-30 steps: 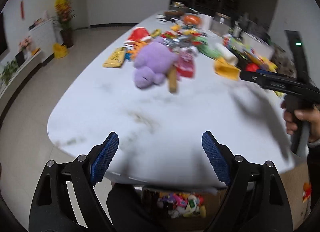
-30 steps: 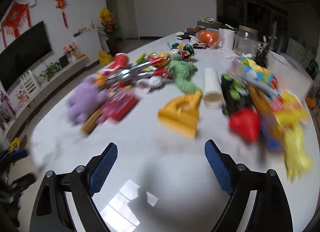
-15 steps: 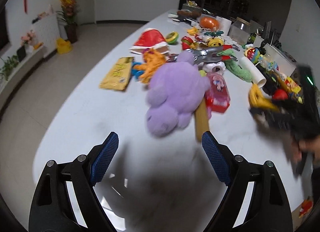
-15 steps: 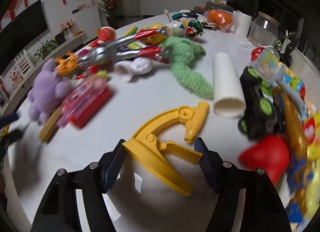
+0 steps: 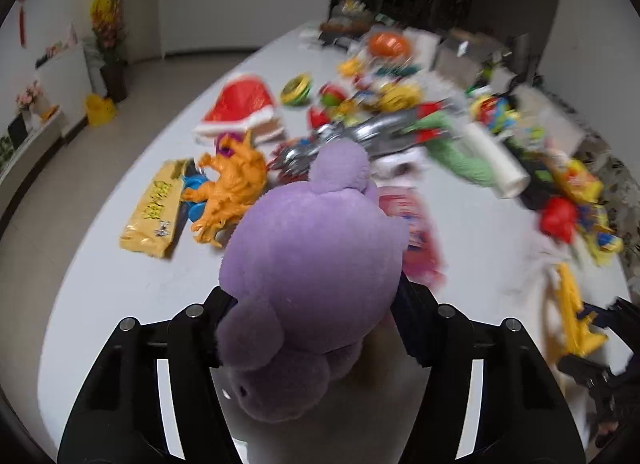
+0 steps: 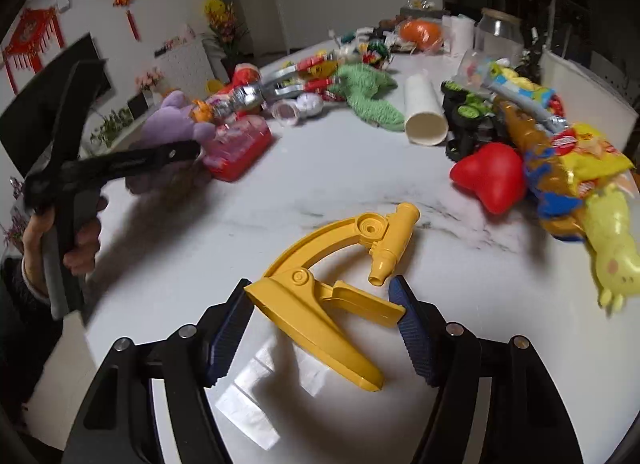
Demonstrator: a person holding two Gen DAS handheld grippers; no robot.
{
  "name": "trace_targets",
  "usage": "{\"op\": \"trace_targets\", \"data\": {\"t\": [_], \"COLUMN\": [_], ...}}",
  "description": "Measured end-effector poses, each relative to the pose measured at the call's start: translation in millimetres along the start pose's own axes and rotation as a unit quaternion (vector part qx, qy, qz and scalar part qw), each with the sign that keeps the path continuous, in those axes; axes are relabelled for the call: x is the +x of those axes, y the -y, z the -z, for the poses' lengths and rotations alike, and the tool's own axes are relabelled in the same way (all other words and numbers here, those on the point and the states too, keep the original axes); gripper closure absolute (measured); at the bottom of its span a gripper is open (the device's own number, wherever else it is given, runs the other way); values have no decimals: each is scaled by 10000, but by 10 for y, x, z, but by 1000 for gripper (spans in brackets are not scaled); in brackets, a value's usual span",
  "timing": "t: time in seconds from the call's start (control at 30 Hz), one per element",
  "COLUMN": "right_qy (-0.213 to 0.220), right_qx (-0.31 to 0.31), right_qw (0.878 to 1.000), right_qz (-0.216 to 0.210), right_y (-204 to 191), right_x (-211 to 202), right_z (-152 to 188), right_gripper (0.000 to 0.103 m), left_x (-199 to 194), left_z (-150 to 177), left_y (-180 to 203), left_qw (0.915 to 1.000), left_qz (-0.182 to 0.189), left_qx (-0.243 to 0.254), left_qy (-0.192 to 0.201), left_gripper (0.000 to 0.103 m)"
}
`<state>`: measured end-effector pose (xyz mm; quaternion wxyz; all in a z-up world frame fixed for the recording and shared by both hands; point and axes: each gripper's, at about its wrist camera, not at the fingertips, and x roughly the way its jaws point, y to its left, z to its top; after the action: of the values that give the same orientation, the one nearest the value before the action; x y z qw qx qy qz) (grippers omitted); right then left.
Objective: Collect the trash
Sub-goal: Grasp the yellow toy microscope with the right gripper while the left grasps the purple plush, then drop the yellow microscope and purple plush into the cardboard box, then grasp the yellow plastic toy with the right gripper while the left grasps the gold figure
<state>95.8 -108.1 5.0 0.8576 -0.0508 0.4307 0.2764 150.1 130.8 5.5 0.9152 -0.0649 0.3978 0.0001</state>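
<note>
A purple plush toy (image 5: 316,276) fills the space between the fingers of my left gripper (image 5: 316,328), which is shut on it just above the white table (image 5: 120,304). The plush also shows in the right wrist view (image 6: 168,123), with the left gripper (image 6: 132,161) reaching to it. A yellow toy microscope (image 6: 332,292) lies on the table, its base pinched between the blue pads of my right gripper (image 6: 322,324). It also shows in the left wrist view (image 5: 572,316).
Many toys and wrappers crowd the table: an orange dinosaur (image 5: 228,187), a yellow snack bag (image 5: 154,207), a red box (image 6: 240,147), a white tube (image 6: 424,111), a red heart-shaped toy (image 6: 490,175), chip bags (image 6: 580,159). The table edge (image 6: 92,320) is near left.
My left gripper moved forward and closed on the purple plush. My right gripper advanced and closed on the yellow microscope's base.
</note>
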Motion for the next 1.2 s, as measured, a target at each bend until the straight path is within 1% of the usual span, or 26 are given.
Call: {"op": "trace_targets", "data": {"t": [0.07,0.13,0.27,0.3,0.4,0.5,0.53,0.67,0.77,0.83,0.87,0.9,0.97,1.03,1.07,1.13,1.2], "right_qy": [197,325,479,505,497,357,281,-217,-630,-899,-1081,-1150,-1200,-1279,-1231,-995,-635], "right_qx": [74,110,87,81,50,50,63,24,87,190,222,237,289,314,331,350,300], "right_qw": [9997,9993,9983,9981,9977,9975,9972,9947,9919,9890,9878,9879,9889,9888,9891,9909,9943], "right_qz": [-92,-172,-332,-352,-460,-616,-692,-1000,-1102,-1161,-1096,-1012,-831,-706,-741,-836,-796], "right_y": [-30,-64,-166,-196,-265,-349,-379,-537,-596,-604,-604,-607,-575,-544,-527,-483,-404], "right_x": [-177,-333,-676,-764,-979,-1196,-1249,-1398,-1316,-1150,-1009,-919,-736,-672,-720,-886,-1109], "right_z": [34,80,261,330,532,846,956,1493,1807,1977,2066,2131,2226,2262,2253,2188,2035], "right_gripper": [35,35,35,35,35,35,35,35,35,34,31,22,22,22,22,22,22], "left_x": [-361,-733,-1170,-1274,-1417,-1518,-1563,-1647,-1568,-1405,-1288,-1182,-922,-847,-855,-942,-1032], "left_z": [84,204,488,600,871,1182,1335,1859,2211,2413,2496,2577,2680,2686,2661,2580,2474], "left_y": [114,233,456,521,668,743,751,757,779,834,861,882,878,843,816,768,761], "left_qw": [9995,9982,9957,9951,9943,9939,9936,9907,9852,9789,9758,9748,9708,9708,9716,9750,9774], "left_qz": [27,277,474,509,573,605,627,736,872,933,910,780,589,464,488,546,582], "left_qx": [134,261,567,658,794,907,941,1037,1148,1337,1449,1525,1656,1655,1626,1595,1604], "left_qy": [279,473,565,535,416,163,25,-491,-925,-1233,-1362,-1429,-1635,-1674,-1646,-1449,-1249], "left_gripper": [41,41,41,41,41,41,41,40,38,31,28,20,19,19,19,19,18]}}
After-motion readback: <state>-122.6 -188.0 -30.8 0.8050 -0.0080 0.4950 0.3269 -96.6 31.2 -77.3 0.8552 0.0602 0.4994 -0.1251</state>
